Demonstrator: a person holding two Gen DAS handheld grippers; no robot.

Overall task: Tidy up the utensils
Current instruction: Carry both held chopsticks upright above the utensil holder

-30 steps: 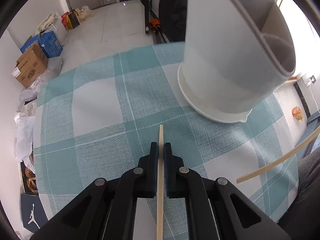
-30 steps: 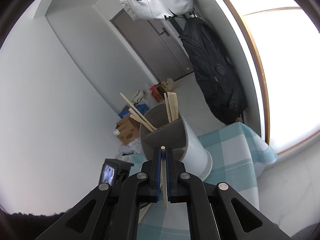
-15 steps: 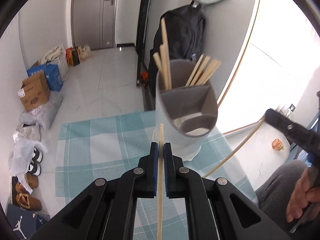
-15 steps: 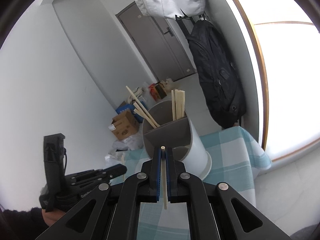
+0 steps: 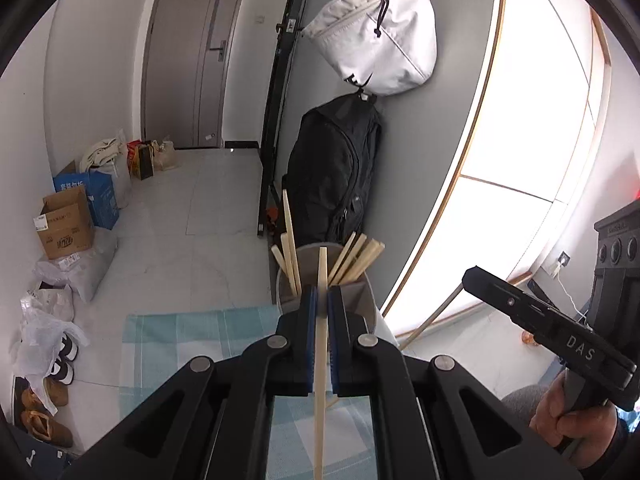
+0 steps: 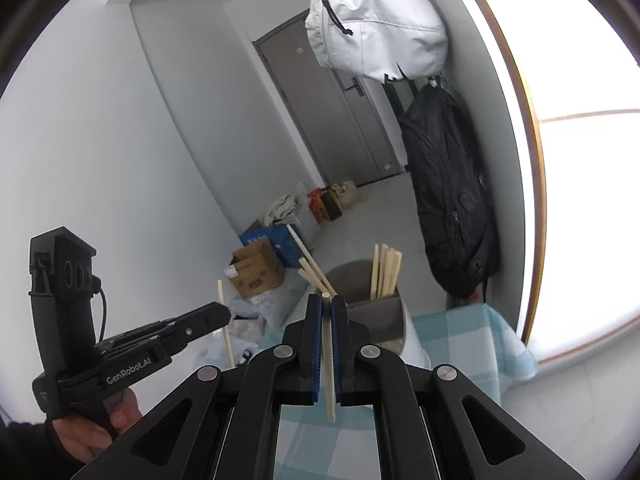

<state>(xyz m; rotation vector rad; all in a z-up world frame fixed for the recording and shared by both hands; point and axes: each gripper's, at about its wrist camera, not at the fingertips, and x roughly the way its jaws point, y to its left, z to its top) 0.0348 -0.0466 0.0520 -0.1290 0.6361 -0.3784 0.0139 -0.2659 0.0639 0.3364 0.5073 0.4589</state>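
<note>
My left gripper (image 5: 322, 294) is shut on a pale wooden chopstick (image 5: 320, 360) that sticks out past the fingertips toward the holder. Behind the tips stands the grey and white divided utensil holder (image 5: 360, 294) with several chopsticks (image 5: 354, 258) upright in its back compartments. My right gripper (image 6: 327, 300) is shut on a shorter chopstick (image 6: 329, 344), level with the holder (image 6: 376, 316) and short of it. Each view shows the other gripper beside it: the right gripper (image 5: 472, 276) with its chopstick (image 5: 432, 318), the left gripper (image 6: 224, 314) with its stick (image 6: 225, 320).
The holder stands on a table under a teal checked cloth (image 5: 180, 332). A black backpack (image 5: 336, 172) and a white bag (image 5: 380, 36) hang on the wall behind. Cardboard boxes (image 5: 64, 224), bags and shoes line the floor at left. A bright window (image 5: 540, 120) is at right.
Both grippers rose with their chopsticks. The left one lifted off the cloth and tilted up, so the holder shrank and dropped behind its tips. The left gripper came into the right wrist view.
</note>
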